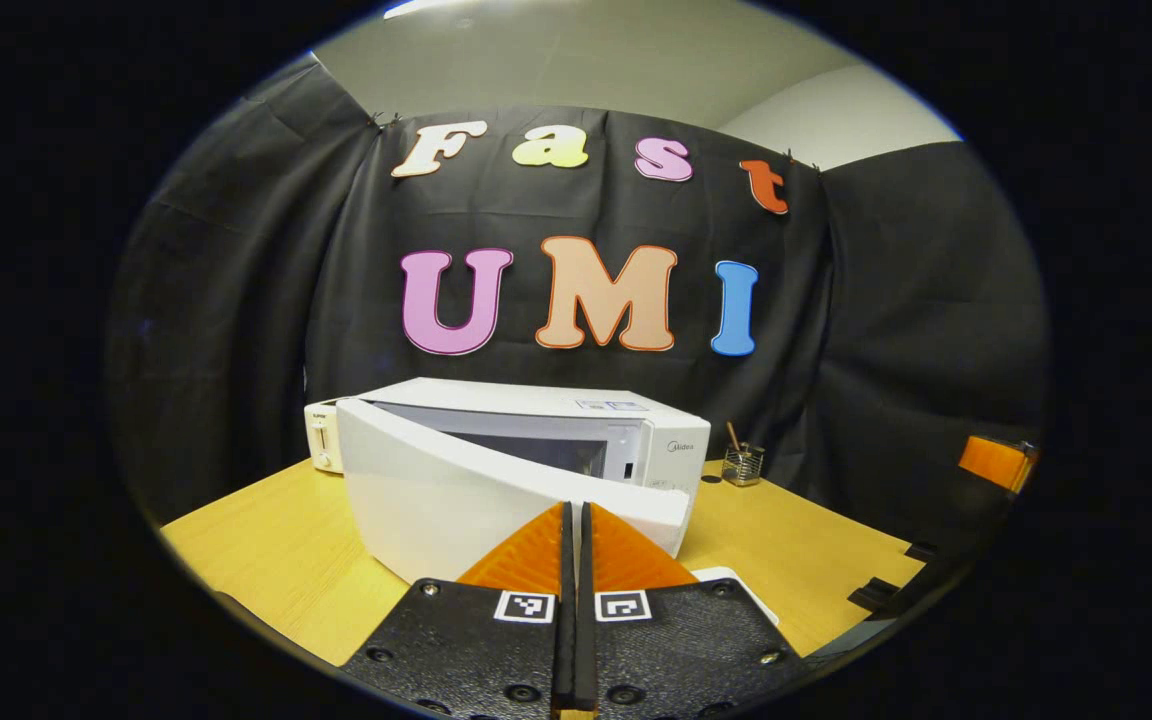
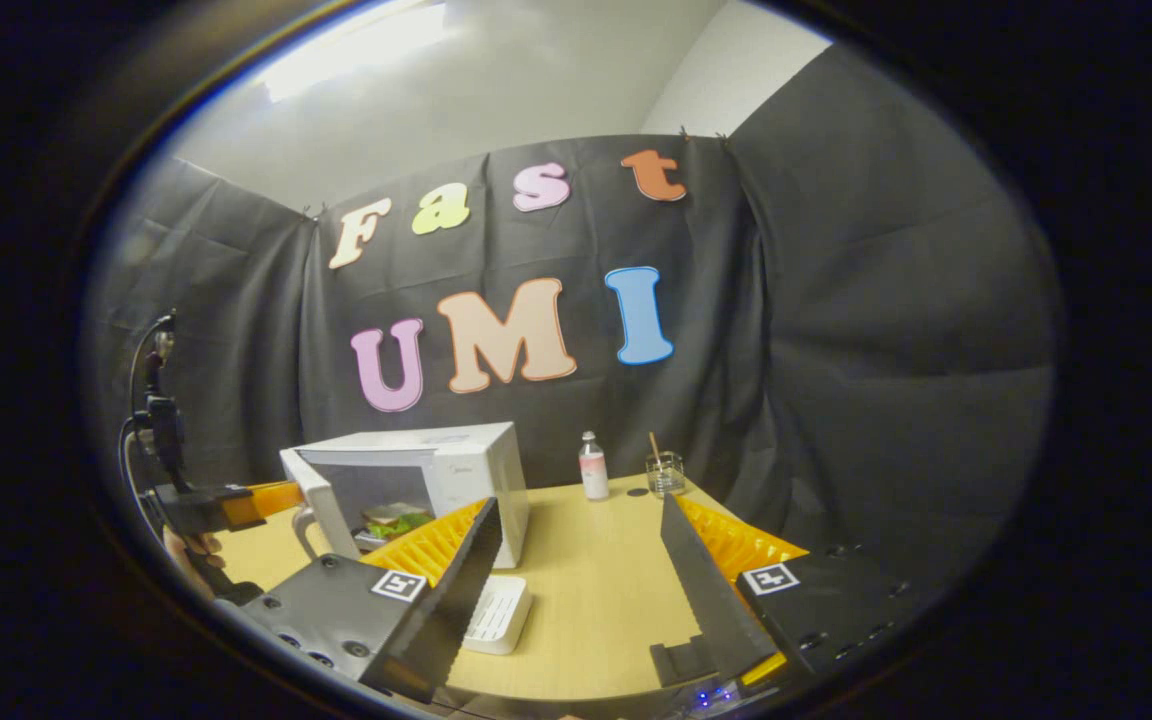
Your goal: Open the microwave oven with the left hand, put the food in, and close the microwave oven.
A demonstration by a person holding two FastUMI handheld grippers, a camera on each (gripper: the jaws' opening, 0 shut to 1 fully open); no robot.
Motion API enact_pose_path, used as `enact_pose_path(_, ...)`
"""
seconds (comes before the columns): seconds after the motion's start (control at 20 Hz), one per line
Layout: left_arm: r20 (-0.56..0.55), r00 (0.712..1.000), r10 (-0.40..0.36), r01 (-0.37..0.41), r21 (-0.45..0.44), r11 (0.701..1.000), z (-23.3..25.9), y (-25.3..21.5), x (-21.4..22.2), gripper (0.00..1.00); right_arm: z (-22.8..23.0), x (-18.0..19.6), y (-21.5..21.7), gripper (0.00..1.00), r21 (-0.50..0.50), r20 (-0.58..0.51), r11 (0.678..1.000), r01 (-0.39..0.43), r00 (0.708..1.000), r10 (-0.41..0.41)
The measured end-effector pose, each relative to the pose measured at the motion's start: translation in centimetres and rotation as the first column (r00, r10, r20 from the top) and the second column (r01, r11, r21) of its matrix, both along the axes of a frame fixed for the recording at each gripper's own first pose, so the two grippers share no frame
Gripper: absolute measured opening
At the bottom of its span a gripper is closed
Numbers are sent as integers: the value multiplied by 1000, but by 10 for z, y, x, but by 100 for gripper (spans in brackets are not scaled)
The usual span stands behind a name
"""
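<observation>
White microwave door ajar, food seemingly inside, left hand-held gripper closed empty, right hand-held gripper spread.

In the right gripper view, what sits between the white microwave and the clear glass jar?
A small bottle with a pink lower half stands on the wooden table between the white microwave and the clear glass jar, shown in the right gripper view.

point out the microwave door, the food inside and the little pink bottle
microwave door (image 1: 456, 490): left gripper view, on its white outer panel.
food (image 2: 394, 519): right gripper view, on the sandwich inside the oven.
pink bottle (image 2: 593, 470): right gripper view, on its body.
</observation>
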State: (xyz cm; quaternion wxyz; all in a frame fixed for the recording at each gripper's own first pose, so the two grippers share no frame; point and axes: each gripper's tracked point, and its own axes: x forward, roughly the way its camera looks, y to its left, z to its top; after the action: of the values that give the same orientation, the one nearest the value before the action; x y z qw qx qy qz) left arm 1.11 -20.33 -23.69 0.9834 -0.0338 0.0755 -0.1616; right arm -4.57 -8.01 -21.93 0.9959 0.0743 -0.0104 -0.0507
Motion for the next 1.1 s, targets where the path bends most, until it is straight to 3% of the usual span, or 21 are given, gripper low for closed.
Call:
enact_pose_path(0.65,-1,1000,28,-28,54,998,-17,-39,90,1,0,4,12,92,26,9,998,-56,998,56)
enact_pose_path(1.1,-16,999,41,-39,89,995,-28,-54,121,1,11,1,33,92,20,36,992,-124,992,123)
